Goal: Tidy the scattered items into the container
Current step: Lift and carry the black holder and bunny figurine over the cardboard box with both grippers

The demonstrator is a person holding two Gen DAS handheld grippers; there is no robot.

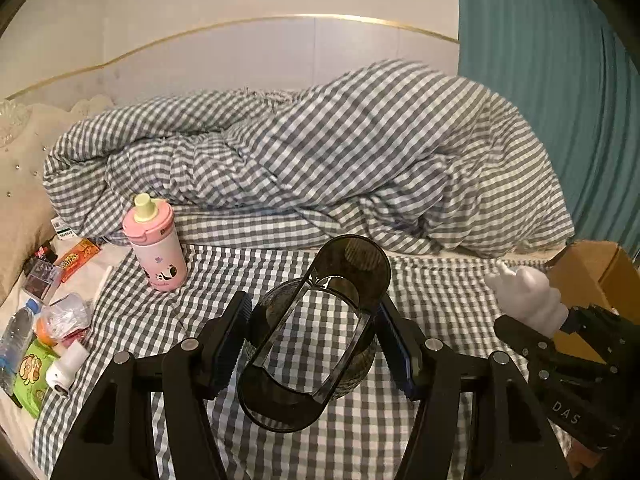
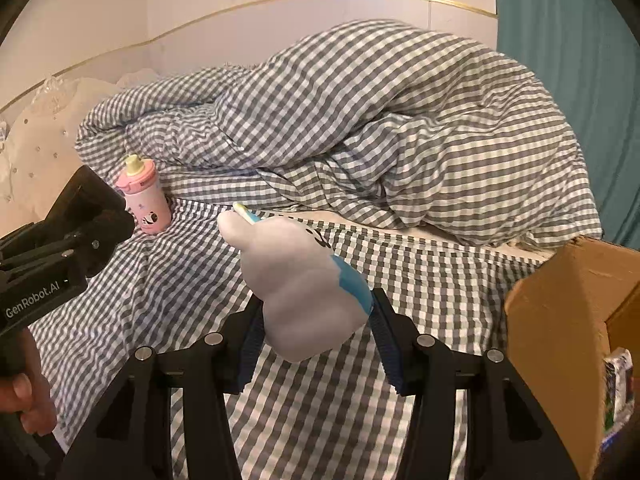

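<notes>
Gingham duvet (image 1: 304, 148), bunched along the bed's far side — over a matching checked sheet (image 1: 320, 420); white padded headboard (image 1: 248, 52) (gold trim); teal curtain (image 1: 552, 80) at right.

A dark, smoky see-through cup with a handle (image 1: 316, 332) is lifted off the checked bedding at the near middle, tipped so its open mouth faces the viewer. A white soft toy with a blue patch (image 2: 300, 288) is up in the air too, near right. Farther left a pink bottle with a pale green spout (image 1: 156, 240) stands upright; the brown cardboard box (image 2: 568, 312) sits at the right edge, flaps open.
</notes>
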